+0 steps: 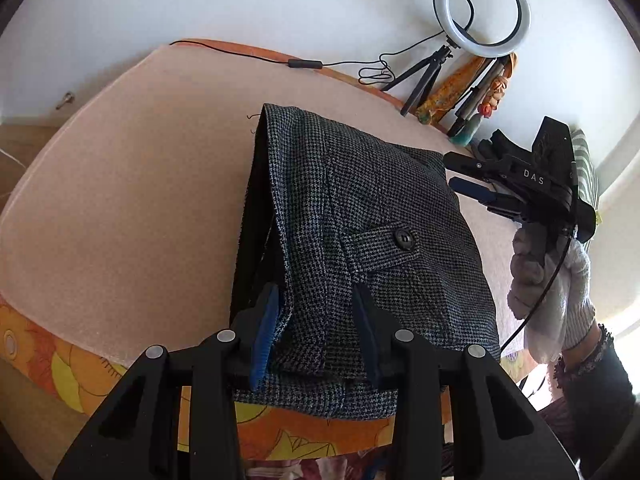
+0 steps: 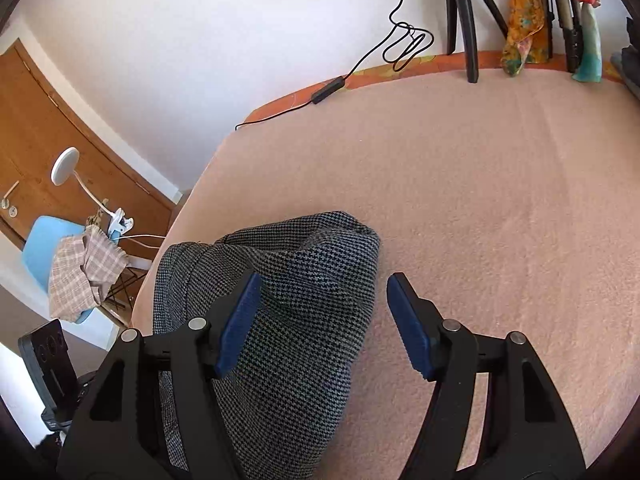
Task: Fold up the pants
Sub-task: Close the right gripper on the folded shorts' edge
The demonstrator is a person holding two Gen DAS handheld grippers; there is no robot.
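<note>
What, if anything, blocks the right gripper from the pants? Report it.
Nothing visible. The right gripper hangs open directly over the folded pants, with only bare pink blanket beside them; no other object lies between them.

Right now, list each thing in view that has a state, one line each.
pants: folded into a compact stack on the pink cover, near edge hanging over.
pocket button: fastened.
left gripper: shut on the near fold of the pants.
right gripper: open, holding nothing.
ring light: on.
</note>
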